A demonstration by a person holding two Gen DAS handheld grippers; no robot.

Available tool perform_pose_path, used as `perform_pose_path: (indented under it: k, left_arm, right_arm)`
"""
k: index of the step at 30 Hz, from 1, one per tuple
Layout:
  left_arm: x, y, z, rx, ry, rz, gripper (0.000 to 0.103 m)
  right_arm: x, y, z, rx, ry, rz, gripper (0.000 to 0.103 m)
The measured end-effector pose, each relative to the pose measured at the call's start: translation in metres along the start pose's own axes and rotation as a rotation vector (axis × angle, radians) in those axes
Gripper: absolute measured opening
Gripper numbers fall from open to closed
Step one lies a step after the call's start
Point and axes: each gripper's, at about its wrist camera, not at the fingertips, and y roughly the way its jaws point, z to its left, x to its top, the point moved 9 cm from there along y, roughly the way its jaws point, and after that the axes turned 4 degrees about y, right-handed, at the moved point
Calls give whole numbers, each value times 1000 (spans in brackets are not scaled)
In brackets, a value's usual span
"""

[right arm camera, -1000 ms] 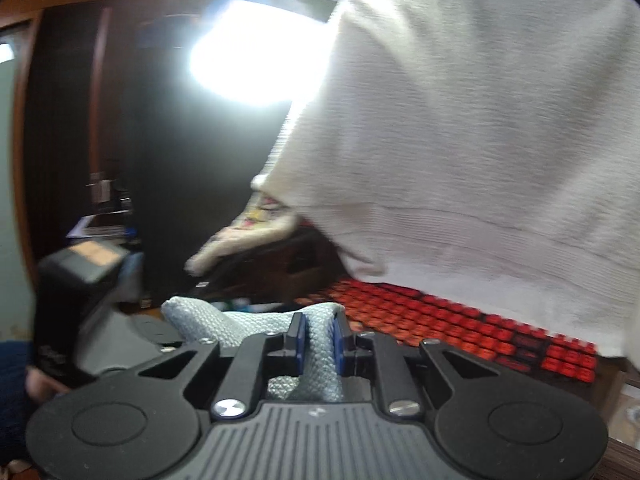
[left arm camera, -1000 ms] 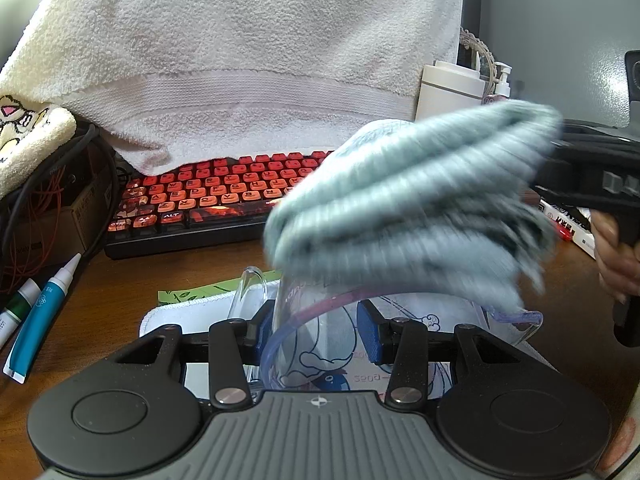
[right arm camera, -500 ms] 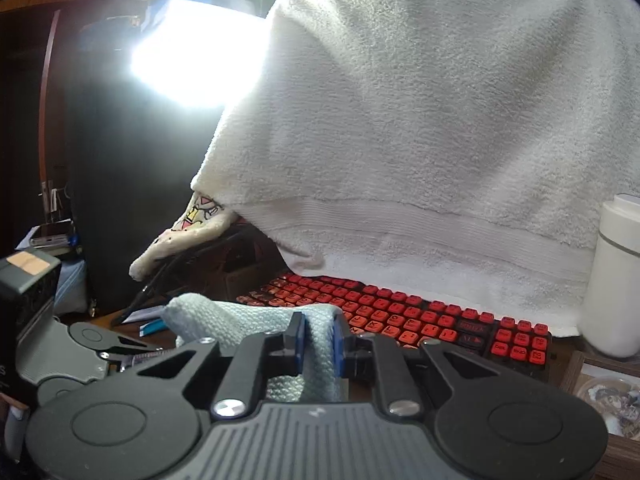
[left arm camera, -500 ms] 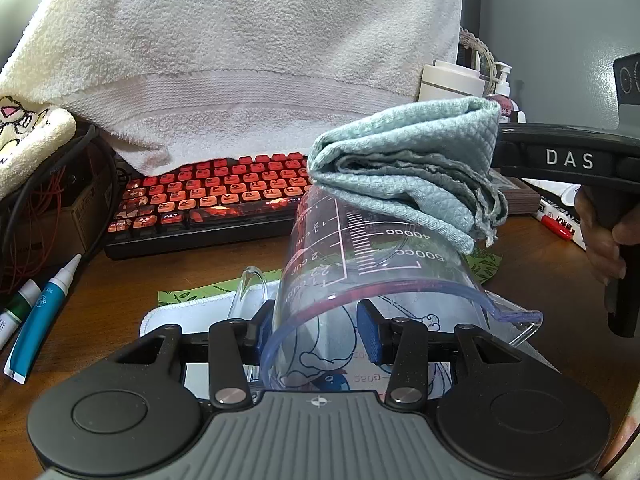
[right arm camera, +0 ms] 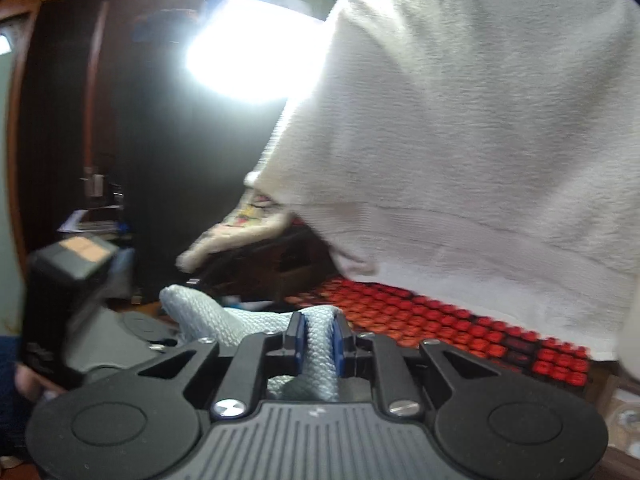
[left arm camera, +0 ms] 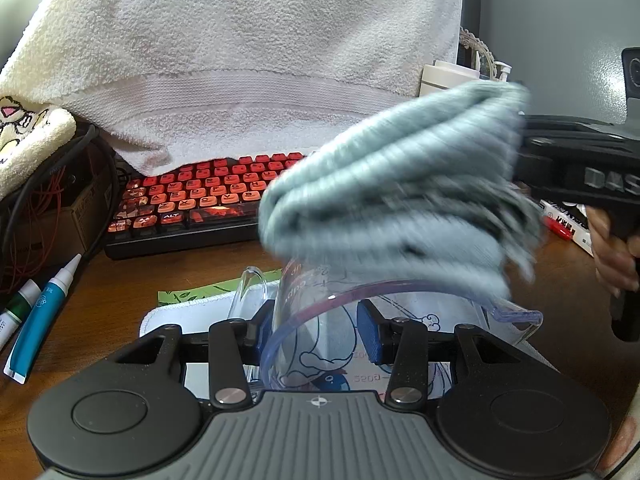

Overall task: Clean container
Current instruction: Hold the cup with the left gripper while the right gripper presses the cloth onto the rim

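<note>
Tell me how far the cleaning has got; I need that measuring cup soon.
Done: the left hand-held gripper clamps the clear measuring cup, and the right hand-held gripper pinches the folded blue cloth. In hand: cloth on the cup's outside wall, blurred. Left: no sign yet of wiping inside.

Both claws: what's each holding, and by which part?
Left claw: clear measuring cup, pinched across its wall near the rim. Right claw: blue-grey cloth, clamped on a bunched fold.
</note>
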Motion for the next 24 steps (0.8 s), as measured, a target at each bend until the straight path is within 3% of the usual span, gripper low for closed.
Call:
perform_pose_path:
  k: [6,13,16,22,24]
  left_arm:
    - [0,0,-1,-1,-1,0,43]
    - [0,0,0,-3,-4,0,43]
    - [0,0,0,-2,-4,0,43]
    - [0,0,1,-1,-2,0,43]
    - [0,0,1,-1,-2,0,43]
  right_arm:
    - [-3,-1,-21,-72,43,-12,14]
    - [-2,-5,12,77,-11,-15,14]
    - [-2,-4,16,83,-28,-11,14]
    - [-1,-1,-6,-19,7,-10,14]
    - [-2,-1,-14,-14,58,-15,14]
